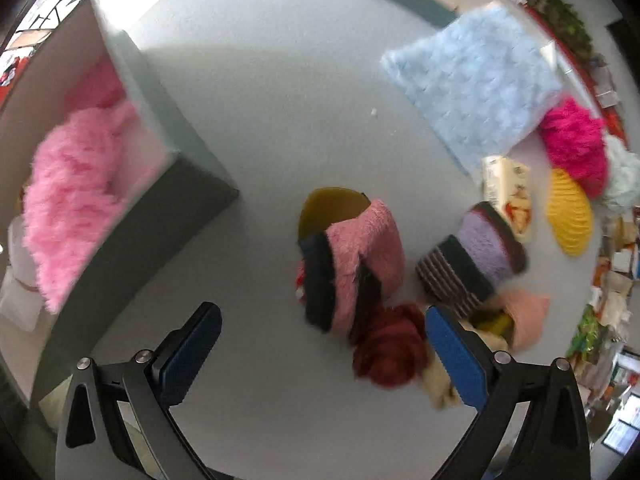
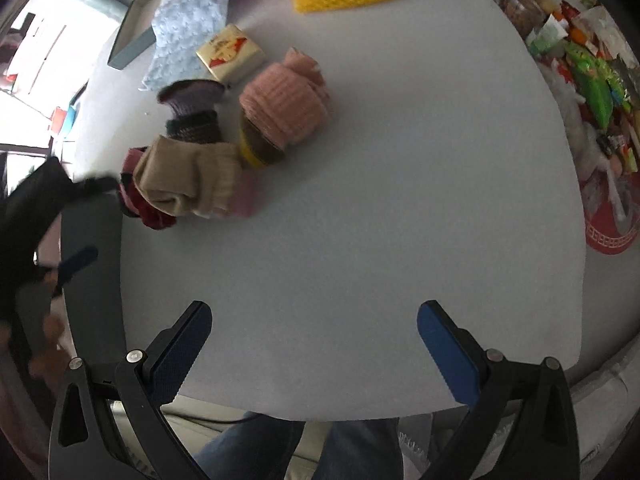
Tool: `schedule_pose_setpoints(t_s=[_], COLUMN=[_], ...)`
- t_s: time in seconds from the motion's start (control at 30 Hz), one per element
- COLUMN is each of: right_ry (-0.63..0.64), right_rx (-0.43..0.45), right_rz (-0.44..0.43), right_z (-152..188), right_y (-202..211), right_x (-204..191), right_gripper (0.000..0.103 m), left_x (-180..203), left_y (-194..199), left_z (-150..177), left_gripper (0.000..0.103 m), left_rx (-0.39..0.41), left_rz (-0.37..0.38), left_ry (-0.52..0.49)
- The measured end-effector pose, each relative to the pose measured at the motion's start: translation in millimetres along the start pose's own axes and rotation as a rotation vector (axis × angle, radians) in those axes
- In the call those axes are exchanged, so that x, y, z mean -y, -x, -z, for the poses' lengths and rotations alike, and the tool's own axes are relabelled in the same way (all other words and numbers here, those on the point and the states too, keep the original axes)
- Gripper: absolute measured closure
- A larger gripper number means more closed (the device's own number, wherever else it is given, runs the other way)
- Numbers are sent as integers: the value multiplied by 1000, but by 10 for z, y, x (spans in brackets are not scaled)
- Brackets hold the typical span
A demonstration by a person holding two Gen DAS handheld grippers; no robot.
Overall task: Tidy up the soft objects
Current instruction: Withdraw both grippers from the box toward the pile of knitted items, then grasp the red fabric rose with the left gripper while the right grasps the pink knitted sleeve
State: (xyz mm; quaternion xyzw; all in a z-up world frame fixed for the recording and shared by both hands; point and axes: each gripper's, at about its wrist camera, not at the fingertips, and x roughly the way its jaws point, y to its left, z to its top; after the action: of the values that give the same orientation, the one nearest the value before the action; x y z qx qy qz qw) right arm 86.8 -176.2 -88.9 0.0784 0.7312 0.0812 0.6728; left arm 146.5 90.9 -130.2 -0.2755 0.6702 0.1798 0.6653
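A heap of rolled socks lies mid-table: a pink and black fuzzy one (image 1: 356, 264), a dark red one (image 1: 390, 350), a purple striped one (image 1: 474, 258) and a peach one (image 1: 524, 316). My left gripper (image 1: 322, 354) hangs open just short of the heap, with nothing between its fingers. A grey box (image 1: 160, 216) on the left holds a fluffy pink item (image 1: 76, 196). In the right wrist view the same heap shows a beige sock (image 2: 188, 180), the peach sock (image 2: 284, 108) and the purple one (image 2: 192, 112). My right gripper (image 2: 314, 336) is open over bare table (image 2: 360, 220).
A light blue plush cloth (image 1: 476, 84), a magenta fluffy item (image 1: 576, 144), a yellow knit piece (image 1: 570, 212) and a small printed packet (image 1: 508, 196) lie at the far right. Snack packets (image 2: 592, 80) crowd the table's right side. A second grey box (image 2: 132, 36) stands at the back.
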Motion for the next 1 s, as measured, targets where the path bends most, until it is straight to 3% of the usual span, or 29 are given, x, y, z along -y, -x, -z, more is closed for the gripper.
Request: schedule_pose_setpoints(t_s=[0.17, 0.33, 0.5, 0.67, 0.93, 1.0], right_ry=[9, 41, 82, 118, 160, 169], right_rx=[-24, -46, -47, -51, -50, -55], right_rz=[-5, -18, -24, -20, -12, -9], right_z=[-88, -204, -382, -473, -601, -610], right_y=[-54, -83, -101, -74, -34, -34], right_x=[86, 118, 85, 79, 82, 91], right_gripper=[0, 0, 0, 0, 0, 0], left_x=[-43, -399, -571, -366, -23, 8], left_y=[-146, -175, -91, -9, -200, -301], left_z=[188, 565, 735, 653, 465, 408], left_gripper=[0, 0, 0, 0, 0, 0], left_rx=[-48, -81, -54, 19, 21, 9], left_rz=[-61, -141, -98, -52, -10, -28], left_ry=[-36, -81, -21, 0, 95, 136])
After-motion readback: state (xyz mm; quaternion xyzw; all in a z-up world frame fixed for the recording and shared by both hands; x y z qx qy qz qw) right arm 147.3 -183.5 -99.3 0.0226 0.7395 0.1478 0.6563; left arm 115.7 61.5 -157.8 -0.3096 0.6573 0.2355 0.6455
